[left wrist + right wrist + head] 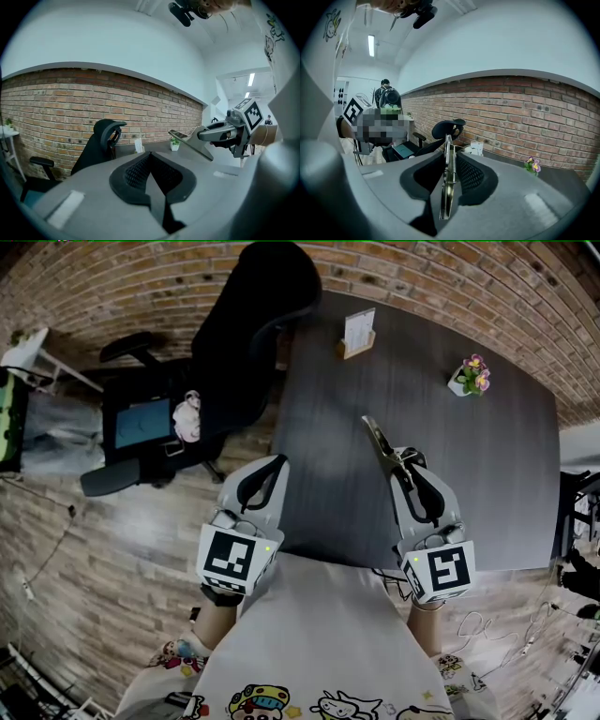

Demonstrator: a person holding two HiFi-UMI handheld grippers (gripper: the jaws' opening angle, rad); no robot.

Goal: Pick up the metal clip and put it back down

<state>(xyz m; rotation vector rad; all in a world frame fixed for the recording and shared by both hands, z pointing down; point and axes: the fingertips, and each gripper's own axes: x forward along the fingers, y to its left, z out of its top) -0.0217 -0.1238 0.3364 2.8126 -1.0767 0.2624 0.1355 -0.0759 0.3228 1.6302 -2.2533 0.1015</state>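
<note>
The metal clip (379, 441) is a long silvery spring clamp, held up off the dark table (487, 474) and pointing toward the far side. My right gripper (405, 465) is shut on its rear end. In the right gripper view the clip (447, 185) stands on edge between the black pads, its spring showing. The left gripper view shows the clip (196, 144) sticking out of the right gripper (219, 134). My left gripper (270, 468) hovers at the table's left edge, shut with nothing in it; its pads (151, 174) meet.
A black office chair (251, 324) stands at the table's far left corner. A card holder (357, 333) and a small flower pot (472, 377) sit on the far part of the table. A second chair with a blue seat (141, 424) stands on the wooden floor to the left.
</note>
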